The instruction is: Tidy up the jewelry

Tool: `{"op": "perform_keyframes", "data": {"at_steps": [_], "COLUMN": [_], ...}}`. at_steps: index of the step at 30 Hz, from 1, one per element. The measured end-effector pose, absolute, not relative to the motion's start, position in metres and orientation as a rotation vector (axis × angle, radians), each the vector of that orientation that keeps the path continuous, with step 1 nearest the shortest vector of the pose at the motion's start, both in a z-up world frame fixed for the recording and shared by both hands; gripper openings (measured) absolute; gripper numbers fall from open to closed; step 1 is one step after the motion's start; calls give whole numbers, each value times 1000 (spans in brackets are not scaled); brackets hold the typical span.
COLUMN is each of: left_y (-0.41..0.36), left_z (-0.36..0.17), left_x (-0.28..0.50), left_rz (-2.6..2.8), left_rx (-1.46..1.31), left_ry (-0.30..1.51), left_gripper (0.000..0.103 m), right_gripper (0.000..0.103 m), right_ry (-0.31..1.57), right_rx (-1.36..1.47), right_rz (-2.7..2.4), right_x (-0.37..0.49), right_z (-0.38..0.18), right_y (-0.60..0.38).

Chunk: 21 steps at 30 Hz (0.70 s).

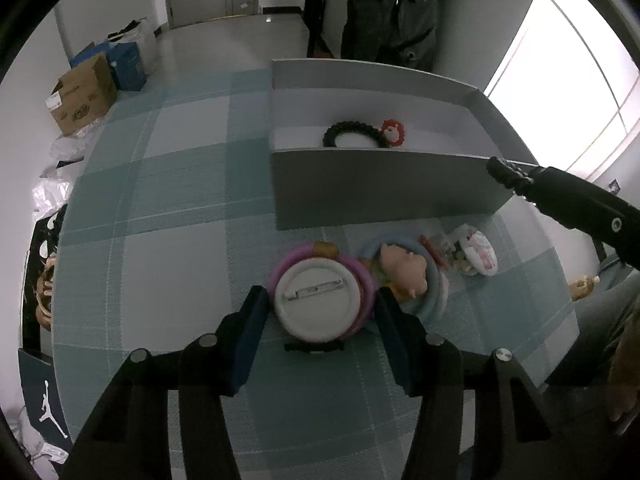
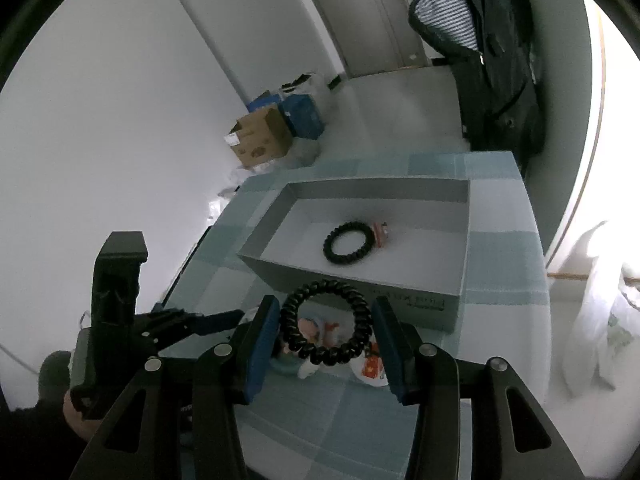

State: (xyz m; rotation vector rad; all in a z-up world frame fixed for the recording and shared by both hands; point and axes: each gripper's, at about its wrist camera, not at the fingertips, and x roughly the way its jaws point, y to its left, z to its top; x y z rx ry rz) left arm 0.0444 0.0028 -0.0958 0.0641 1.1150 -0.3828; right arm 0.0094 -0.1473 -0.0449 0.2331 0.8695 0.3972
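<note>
The left gripper (image 1: 322,312) is down over the checked worktop (image 1: 176,216), its jaws clenched around a pink ring (image 1: 362,276) with a white pin badge (image 1: 318,300) lying face down inside it; the blue pads sit right against the ring's 2 sides. Just beside it lies a blue ring (image 1: 436,280) with a pale pig-like figure (image 1: 404,268) resting on it, and next to that a small round printed badge (image 1: 478,254) among some little trinkets too blurred to name.

Over on the other side, the right gripper (image 2: 326,330) is up off the worktop, jaws grasping a black coil hair tie (image 2: 326,324) that hangs between the pads, in front of the near wall of the grey box (image 2: 360,280). Through the loop, the pile of trinkets shows on the cloth below.

Inside the grey box, on its white floor, a second black coil tie (image 2: 350,244) lies flat, with a small red charm (image 2: 380,234) touching its edge. The box stands on the worktop just behind the trinket pile. The left gripper's body shows in the right wrist view at lower left, held in a hand (image 2: 78,412).
</note>
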Motion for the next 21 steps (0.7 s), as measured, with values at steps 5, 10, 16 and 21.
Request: {"op": "perform_keyframes", "data": {"at_steps": [5,10,16,21], "left_y": [8,16,17,14], "left_z": [-86,-69,-62,-78], "left_x": [48,42,42,54], "left_rz": [-410,-465,-506,-436], "left_rx": [-21,-128,-186,-107], "left_ry": [1097,1053,1019,1069], "left_gripper": [49,49,49,49], "right_gripper": [46,46,46,46], "right_ry": [854,833,829,833], "right_rx": [242,252,265,256], "right_rz": [401,413,419,415], "right_x": [8,6,4,4], "right_z": [-41,-36,-34,-35], "right_y": [-149,-151,-151,-150]}}
